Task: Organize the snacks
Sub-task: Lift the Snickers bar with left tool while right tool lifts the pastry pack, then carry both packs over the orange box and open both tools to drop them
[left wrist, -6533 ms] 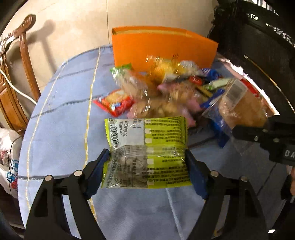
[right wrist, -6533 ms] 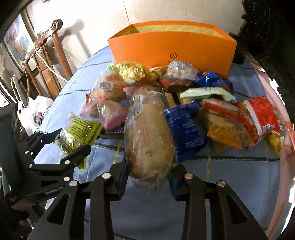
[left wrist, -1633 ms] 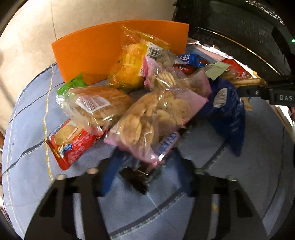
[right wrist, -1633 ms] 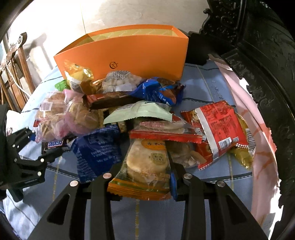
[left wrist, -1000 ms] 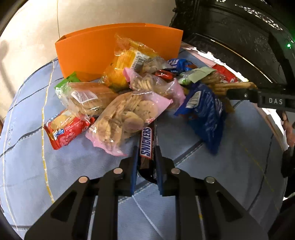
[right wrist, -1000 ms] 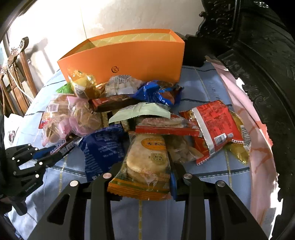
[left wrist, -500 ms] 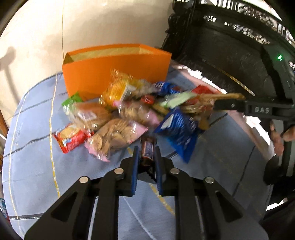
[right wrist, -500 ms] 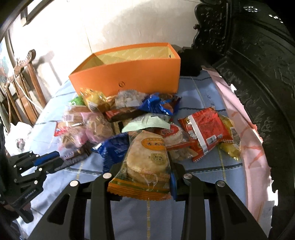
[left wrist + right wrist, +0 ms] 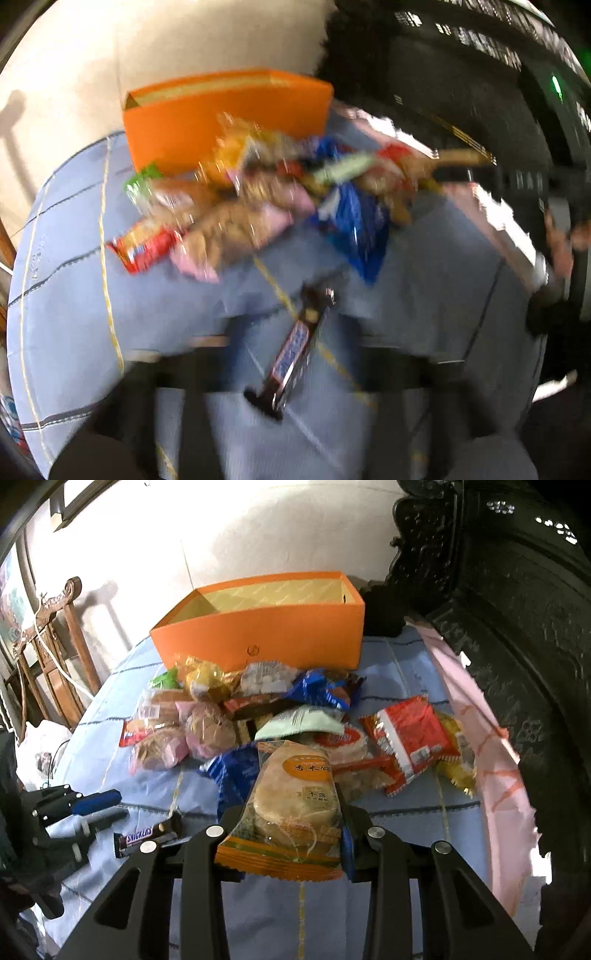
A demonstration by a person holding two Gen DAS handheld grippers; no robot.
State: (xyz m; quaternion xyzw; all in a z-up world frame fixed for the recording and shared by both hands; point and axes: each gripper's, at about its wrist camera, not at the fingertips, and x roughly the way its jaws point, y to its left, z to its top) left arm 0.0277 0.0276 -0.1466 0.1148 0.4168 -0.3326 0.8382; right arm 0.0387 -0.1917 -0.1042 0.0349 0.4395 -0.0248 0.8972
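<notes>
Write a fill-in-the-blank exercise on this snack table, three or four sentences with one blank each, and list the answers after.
1. The right hand-held gripper is shut on a clear packet of pale round ____ with an orange bottom edge.
2. The Snickers bar lies on the light ____ tablecloth, free of the left hand-held gripper, whose jaws have just been opening.
3. Behind the heap of snacks stands an open ____ box.
4. The inside of that box looks ____.

Missing words: cakes; blue; orange; empty
</notes>
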